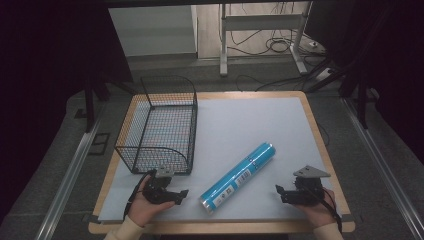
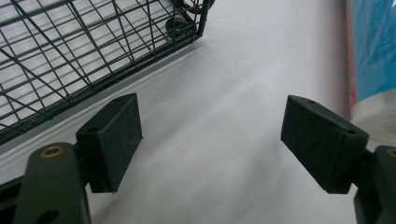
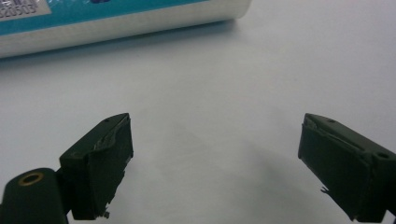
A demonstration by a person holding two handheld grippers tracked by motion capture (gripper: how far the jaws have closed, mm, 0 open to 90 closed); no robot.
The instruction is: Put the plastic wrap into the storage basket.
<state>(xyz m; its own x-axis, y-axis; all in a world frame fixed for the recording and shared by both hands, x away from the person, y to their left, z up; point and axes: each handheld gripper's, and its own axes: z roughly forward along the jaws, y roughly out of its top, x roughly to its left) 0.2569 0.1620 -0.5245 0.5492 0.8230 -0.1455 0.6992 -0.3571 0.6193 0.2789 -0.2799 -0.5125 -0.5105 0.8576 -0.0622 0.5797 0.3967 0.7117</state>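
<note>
A long blue roll (image 1: 240, 176) with a white label lies slantwise on the white mat, its near end toward the table's front. My left gripper (image 1: 182, 195) rests at the front left, held by a hand, open with nothing between its jaws; in the left gripper view the roll (image 2: 373, 51) sits off to the right of the gripper (image 2: 212, 142). My right gripper (image 1: 280, 192) sits at the front right, also open and empty (image 3: 212, 158), pointing toward the roll (image 3: 116, 21), which lies a little ahead of it.
A black wire basket (image 1: 159, 127) stands on the left part of the mat; its near corner (image 2: 70, 51) is just ahead of the left gripper. The wooden table's edge (image 1: 320, 145) frames the mat. Desk legs and cables lie on the floor beyond.
</note>
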